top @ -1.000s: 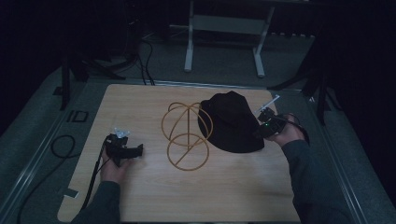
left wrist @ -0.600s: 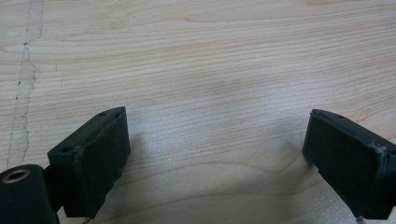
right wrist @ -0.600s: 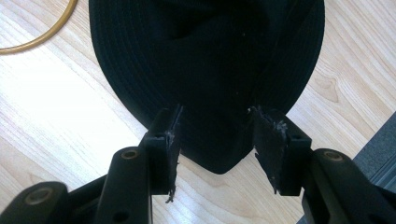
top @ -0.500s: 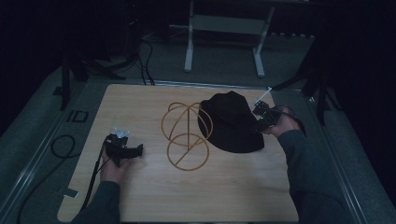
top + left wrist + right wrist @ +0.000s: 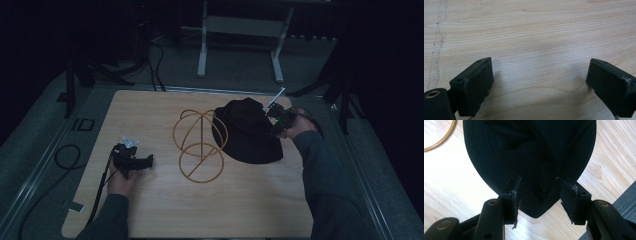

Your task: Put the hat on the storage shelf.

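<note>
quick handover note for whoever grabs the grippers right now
Left hand-held gripper: jaws open, nothing between them, low over bare wood on the table's left side.
Right hand-held gripper: jaws part open astride the near edge of the black hat's brim, pads not pressing it.
The hat lies flat on the table's right side, its left edge against the gold wire stand at the middle.
Done: right gripper lined up on the brim.
Left: likely close on the brim and lift the hat, probably onto the stand.
</note>
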Available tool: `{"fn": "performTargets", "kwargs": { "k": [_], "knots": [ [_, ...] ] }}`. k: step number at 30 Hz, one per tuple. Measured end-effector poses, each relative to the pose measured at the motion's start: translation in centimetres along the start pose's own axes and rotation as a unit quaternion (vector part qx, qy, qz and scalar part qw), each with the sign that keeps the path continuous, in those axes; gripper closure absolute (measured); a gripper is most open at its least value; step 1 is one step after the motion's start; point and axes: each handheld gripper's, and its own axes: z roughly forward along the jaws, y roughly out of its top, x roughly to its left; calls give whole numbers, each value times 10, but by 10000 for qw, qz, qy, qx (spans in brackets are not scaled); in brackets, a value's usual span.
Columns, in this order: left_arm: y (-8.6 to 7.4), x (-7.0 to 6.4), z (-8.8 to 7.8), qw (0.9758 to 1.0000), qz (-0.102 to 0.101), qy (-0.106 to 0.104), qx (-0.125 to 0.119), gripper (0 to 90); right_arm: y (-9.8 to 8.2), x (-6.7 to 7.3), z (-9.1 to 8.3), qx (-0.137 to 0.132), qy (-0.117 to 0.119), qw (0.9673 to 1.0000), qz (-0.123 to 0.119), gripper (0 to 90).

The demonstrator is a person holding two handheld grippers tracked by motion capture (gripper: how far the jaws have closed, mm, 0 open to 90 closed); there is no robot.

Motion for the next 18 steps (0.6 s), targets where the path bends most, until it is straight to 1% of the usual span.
{"fn": "performTargets", "kwargs": {
  "k": [3,8,12,13,15,18],
  "knots": [
    [0,0,0,10000,0,0,0,77,4,-3,3,62,40,10000,36,511],
    [0,0,0,10000,-1,0,-1,77,11,-5,7,103,140,9998,3,517],
    [0,0,0,10000,0,1,-1,77,16,-8,11,213,133,9997,17,522],
    [0,0,0,10000,-1,-1,-3,77,17,-9,11,192,159,9997,-5,528],
    [0,0,0,10000,-1,0,-5,77,18,-12,12,169,275,9995,59,533],
    [0,0,0,10000,0,0,-6,77,21,-14,14,202,359,9991,36,543]
  ]
}}
